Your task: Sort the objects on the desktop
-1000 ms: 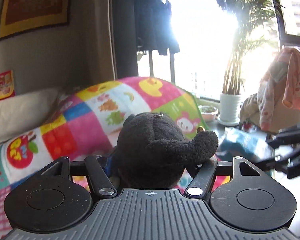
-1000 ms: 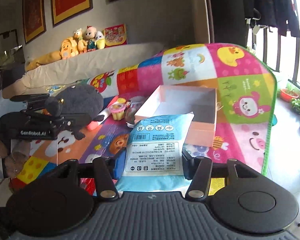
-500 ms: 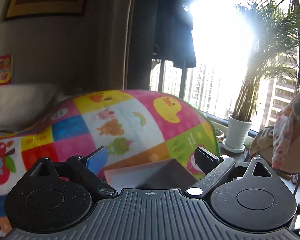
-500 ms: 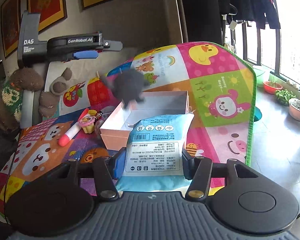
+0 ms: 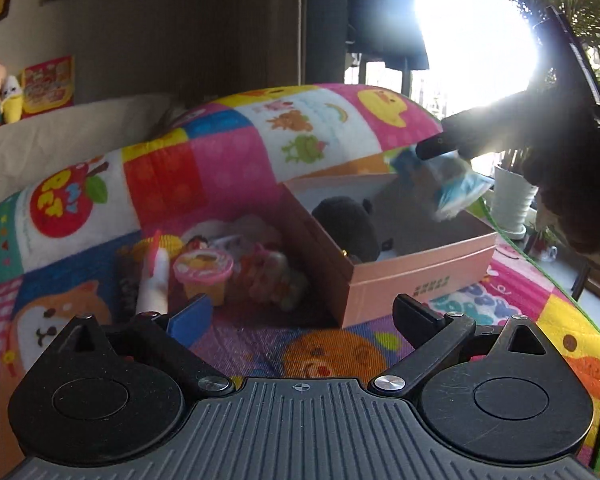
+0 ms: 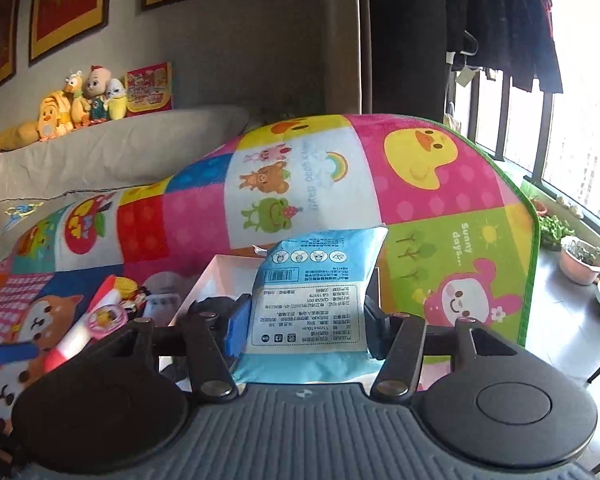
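A pink open box sits on a colourful play mat. A dark grey plush toy lies inside the box at its left wall. My left gripper is open and empty, low over the mat in front of the box. My right gripper is shut on a light blue wipes packet and holds it over the box. In the left wrist view the packet hangs above the box's far right part, held by the dark right gripper.
Left of the box lie a pink-lidded cup, a red-and-white marker and several small toys. A cushion with plush toys lines the back. Plant pots stand by the window at right.
My left gripper let go of the grey plush, which now lies in the box, and dropped back low in front of it. My right gripper carried the packet over the box.
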A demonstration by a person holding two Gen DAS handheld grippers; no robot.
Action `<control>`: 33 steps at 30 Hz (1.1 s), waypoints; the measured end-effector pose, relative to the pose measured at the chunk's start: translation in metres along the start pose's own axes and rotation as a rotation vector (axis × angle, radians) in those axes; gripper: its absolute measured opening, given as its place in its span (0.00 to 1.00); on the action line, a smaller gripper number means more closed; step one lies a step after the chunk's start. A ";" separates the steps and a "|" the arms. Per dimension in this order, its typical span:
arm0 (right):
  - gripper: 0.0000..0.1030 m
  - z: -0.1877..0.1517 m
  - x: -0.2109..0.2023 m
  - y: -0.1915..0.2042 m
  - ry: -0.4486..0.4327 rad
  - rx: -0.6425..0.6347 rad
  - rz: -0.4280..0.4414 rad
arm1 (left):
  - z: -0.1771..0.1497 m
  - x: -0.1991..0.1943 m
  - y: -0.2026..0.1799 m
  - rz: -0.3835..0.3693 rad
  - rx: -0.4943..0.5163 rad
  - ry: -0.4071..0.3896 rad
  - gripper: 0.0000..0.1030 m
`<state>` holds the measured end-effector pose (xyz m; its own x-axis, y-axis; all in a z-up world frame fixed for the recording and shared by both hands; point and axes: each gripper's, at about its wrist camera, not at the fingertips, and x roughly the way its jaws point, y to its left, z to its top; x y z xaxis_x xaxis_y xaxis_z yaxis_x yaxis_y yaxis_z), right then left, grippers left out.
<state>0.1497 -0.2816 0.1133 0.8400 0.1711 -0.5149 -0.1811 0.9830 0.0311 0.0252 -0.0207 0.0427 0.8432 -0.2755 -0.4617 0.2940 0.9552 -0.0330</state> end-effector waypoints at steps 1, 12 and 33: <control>0.70 0.001 0.009 0.002 0.009 0.015 -0.005 | -0.003 -0.002 0.004 0.005 -0.015 0.006 0.97; 0.47 -0.012 0.044 0.059 0.102 0.001 0.148 | -0.031 -0.007 0.032 0.119 -0.083 0.058 0.99; 0.37 -0.082 0.086 0.233 0.106 -0.750 -0.024 | -0.050 -0.022 0.067 0.190 -0.202 0.057 0.99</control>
<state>0.1375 -0.0432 0.0058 0.8011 0.1059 -0.5891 -0.4948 0.6710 -0.5523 0.0036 0.0553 0.0065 0.8463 -0.0882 -0.5254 0.0326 0.9929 -0.1140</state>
